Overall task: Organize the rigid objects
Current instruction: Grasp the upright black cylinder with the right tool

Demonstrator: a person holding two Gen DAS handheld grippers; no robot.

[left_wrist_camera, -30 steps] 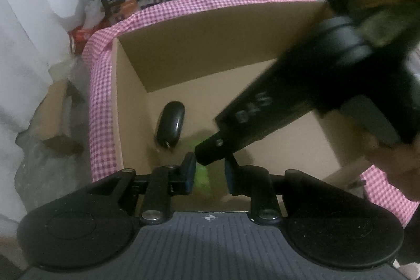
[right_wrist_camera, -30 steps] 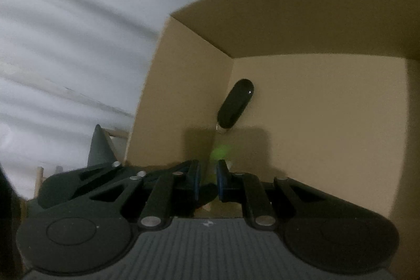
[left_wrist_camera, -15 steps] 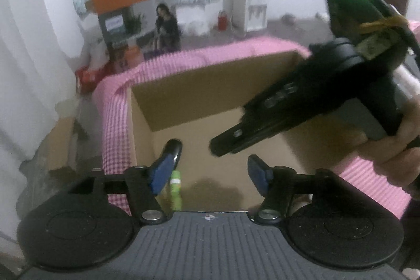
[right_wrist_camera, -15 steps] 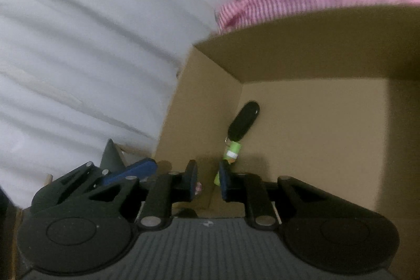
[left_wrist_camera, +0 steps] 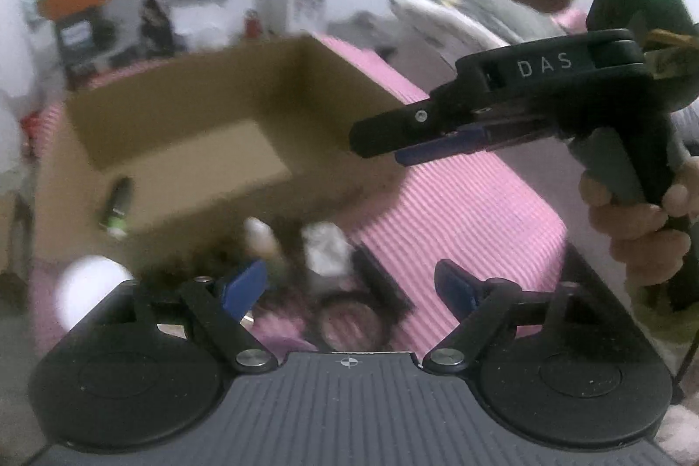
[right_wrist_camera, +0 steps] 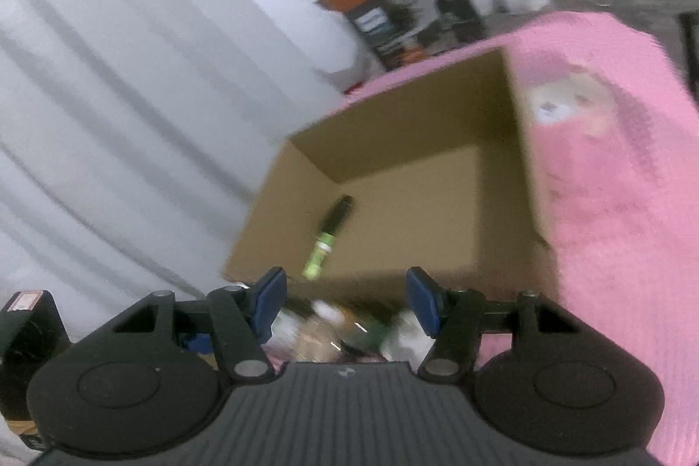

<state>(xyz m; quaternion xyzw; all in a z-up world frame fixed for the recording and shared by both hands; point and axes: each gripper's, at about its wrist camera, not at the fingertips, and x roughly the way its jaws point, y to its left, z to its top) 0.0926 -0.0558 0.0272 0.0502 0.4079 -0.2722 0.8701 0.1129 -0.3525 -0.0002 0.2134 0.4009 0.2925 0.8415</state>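
**Mia:** What are the claws doing?

**Ben:** The left claw [left_wrist_camera: 349,287] is standing wide, with nothing between its blue pads. The right claw [right_wrist_camera: 345,300] is standing about half open, and it is holding nothing too. Both have just been opening up.

**Mia:** Where is the thing they were putting away?

**Ben:** The green and black pen [right_wrist_camera: 328,236] is lying flat on the floor of the cardboard box [right_wrist_camera: 437,125], near the left wall. No claw is touching it. The box is sitting on a table with a pink checked cloth [left_wrist_camera: 472,204].

**Mia:** What is waiting next?

**Ben:** A pile of small things [right_wrist_camera: 345,326] is lying on the cloth just in front of the box, right under both claws. In the left view I am seeing a white ball [left_wrist_camera: 94,287], a pale bottle-like thing [left_wrist_camera: 262,239] and a round ring shape [left_wrist_camera: 349,317]. It is all blurry, so I cannot tell more.

**Mia:** How will they feel to grab?

**Ben:** I am guessing they are hard and light, so they will not squash. The ball looks smooth and may roll or pop out, so pinching it across its middle seems best. The bottle-like thing is long, so taking it across its narrow body looks safest.

**Mia:** And the other hand?

**Ben:** A hand [left_wrist_camera: 642,221] is gripping the right claw's handle over the cloth.
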